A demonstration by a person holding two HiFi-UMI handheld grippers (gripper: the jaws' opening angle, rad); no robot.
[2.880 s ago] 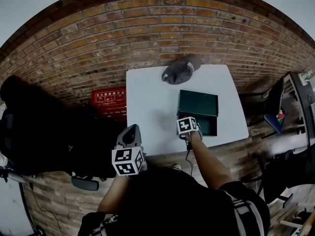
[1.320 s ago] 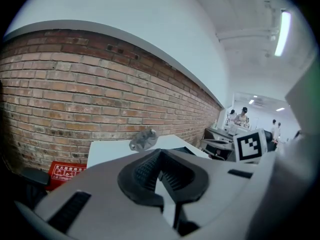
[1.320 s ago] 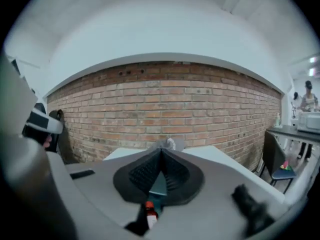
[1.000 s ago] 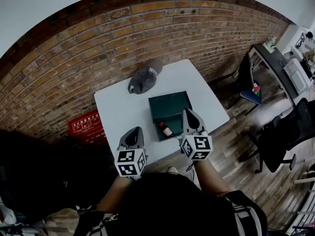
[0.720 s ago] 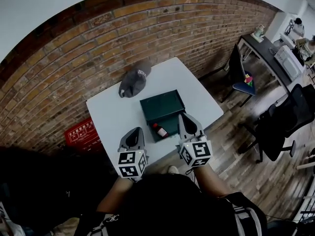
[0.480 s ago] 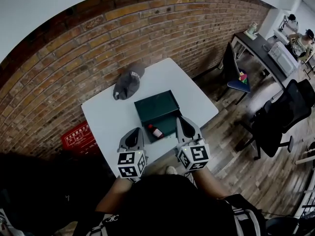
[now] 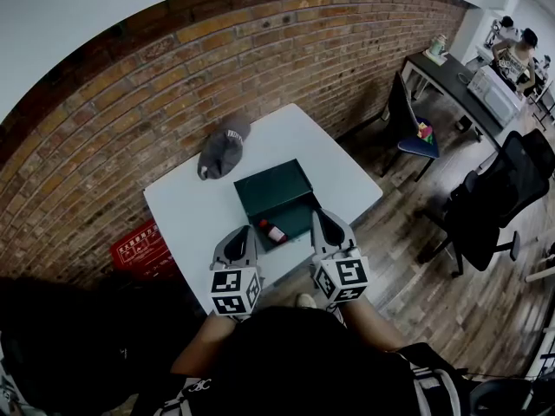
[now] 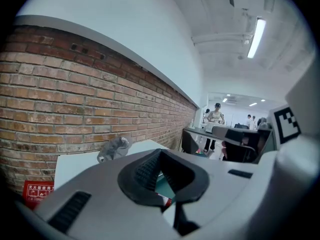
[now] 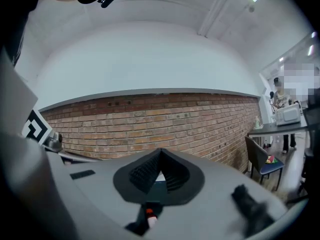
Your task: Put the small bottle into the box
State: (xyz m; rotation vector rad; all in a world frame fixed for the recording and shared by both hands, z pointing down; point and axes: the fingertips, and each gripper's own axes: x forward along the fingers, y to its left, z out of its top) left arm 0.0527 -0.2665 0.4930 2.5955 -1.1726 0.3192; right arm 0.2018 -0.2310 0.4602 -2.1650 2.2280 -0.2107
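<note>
The small brown bottle (image 7: 273,231) with a red cap lies on its side inside the open dark green box (image 7: 276,187) on the white table (image 7: 186,211). My left gripper (image 7: 236,233) hovers at the table's front edge, just left of the box, jaws shut and empty. My right gripper (image 7: 323,218) hangs at the box's right front corner, also shut on nothing. In the left gripper view the gripper (image 8: 160,153) points at the box (image 8: 165,185). In the right gripper view the gripper (image 9: 161,152) looks over the box, and the bottle's cap (image 9: 149,213) shows below.
A grey cap (image 7: 222,148) lies at the table's far left corner near the brick wall. A red crate (image 7: 139,245) sits on the floor left of the table. Black office chairs (image 7: 486,206) and a desk (image 7: 455,76) with people stand to the right.
The right gripper has drawn back from the box, and the bottle now lies inside it. The head view has swung; over the last second both grippers stay nearly still.
</note>
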